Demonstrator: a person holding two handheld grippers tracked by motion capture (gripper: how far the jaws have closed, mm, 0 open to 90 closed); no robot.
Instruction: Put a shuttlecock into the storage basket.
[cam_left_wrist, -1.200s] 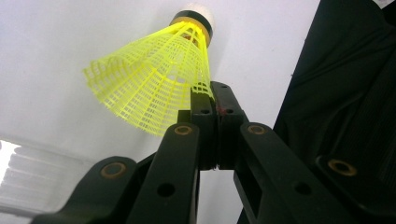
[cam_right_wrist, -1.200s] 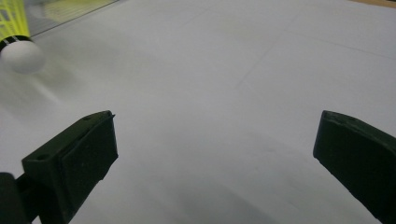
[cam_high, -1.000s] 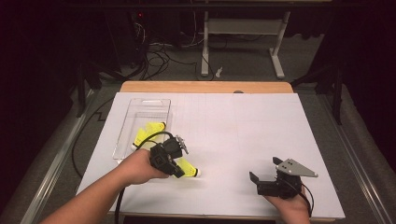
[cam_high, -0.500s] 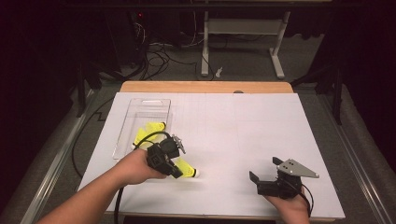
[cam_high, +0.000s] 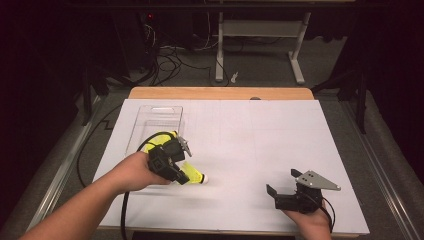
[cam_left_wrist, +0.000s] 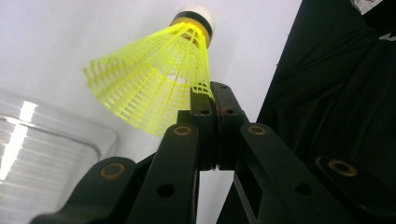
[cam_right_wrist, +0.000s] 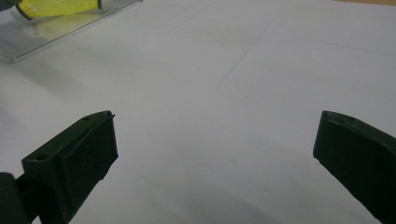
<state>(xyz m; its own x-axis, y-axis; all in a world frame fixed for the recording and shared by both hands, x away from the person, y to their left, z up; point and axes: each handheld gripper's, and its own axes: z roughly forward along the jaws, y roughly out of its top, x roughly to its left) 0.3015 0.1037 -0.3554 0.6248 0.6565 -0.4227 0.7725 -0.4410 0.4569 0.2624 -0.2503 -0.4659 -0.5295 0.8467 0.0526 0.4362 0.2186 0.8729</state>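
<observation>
A yellow plastic shuttlecock (cam_high: 193, 173) with a white cork tip hangs just above the white table, right of a clear tray (cam_high: 159, 114). My left gripper (cam_high: 181, 175) is shut on the edge of its skirt. In the left gripper view the jaws (cam_left_wrist: 214, 93) pinch the mesh of the shuttlecock (cam_left_wrist: 149, 88), cork pointing away. A second yellow shuttlecock (cam_high: 156, 139) lies in the tray, partly hidden by my left gripper. My right gripper (cam_high: 283, 181) stands open at the front right, its jaws (cam_right_wrist: 215, 154) wide apart over bare table.
The white table sheet (cam_high: 260, 135) has a wooden strip along its far edge. The tray's rim (cam_left_wrist: 51, 140) sits close to the left gripper. From the right gripper the tray (cam_right_wrist: 46, 39) and its shuttlecock (cam_right_wrist: 60, 7) lie far off. Cables cross the floor behind.
My left gripper has moved left and back toward the tray, carrying the shuttlecock with it. The right gripper has stayed put.
</observation>
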